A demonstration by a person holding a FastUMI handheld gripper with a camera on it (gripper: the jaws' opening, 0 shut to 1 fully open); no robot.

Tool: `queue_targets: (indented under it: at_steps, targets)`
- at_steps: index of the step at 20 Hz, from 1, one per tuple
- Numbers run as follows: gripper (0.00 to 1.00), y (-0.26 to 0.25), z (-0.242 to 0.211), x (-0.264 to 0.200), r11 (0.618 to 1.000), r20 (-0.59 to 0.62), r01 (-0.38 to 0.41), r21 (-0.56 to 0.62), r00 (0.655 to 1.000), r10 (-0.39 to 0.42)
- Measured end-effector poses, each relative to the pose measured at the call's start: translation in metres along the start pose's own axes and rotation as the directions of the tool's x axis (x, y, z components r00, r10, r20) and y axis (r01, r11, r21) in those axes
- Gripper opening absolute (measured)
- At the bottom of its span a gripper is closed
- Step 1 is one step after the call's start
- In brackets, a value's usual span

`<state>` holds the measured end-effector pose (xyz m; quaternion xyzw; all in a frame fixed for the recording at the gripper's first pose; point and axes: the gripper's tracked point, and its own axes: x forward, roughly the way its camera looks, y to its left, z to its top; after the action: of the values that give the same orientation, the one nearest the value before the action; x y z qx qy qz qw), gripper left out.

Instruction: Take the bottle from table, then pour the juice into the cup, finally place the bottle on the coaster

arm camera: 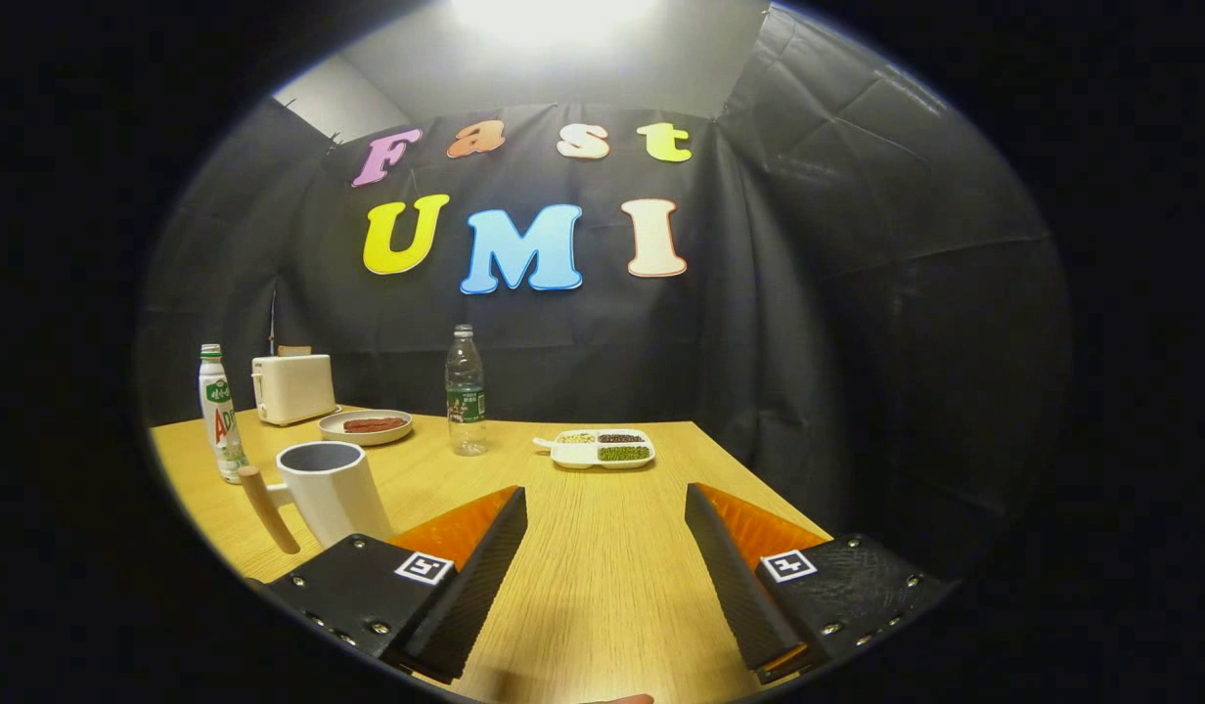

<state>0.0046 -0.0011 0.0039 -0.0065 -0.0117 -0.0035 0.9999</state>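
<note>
A white juice bottle with a green cap stands upright near the table's left edge, far beyond my left finger. Just in front of it is a white cup with a wooden handle, close to my left finger's outer side and empty as far as I can see. A clear plastic bottle stands upright farther back, ahead and a little left of the fingers. My gripper is open above the wooden table, with nothing between its fingers.
A white toaster stands at the back left. In front of it is a plate with sausages. A white divided tray of beans lies straight ahead of the fingers. The table's right edge runs close beyond my right finger.
</note>
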Motion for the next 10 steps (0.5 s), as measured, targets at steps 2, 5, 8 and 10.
queue_targets:
  at_steps: [2,5,8,10]
  targets:
    - [0.99,-0.005,0.015,0.014,1.0,0.059,0.014,0.001,0.998,-0.014]
    - [0.98,-0.01,0.05,0.048,0.997,0.112,0.076,0.024,0.991,-0.078]
    - [0.98,-0.003,0.076,0.05,0.988,0.128,0.15,0.024,0.98,-0.152]
    - [0.98,0.012,0.084,0.039,0.986,0.101,0.165,0.022,0.981,-0.167]
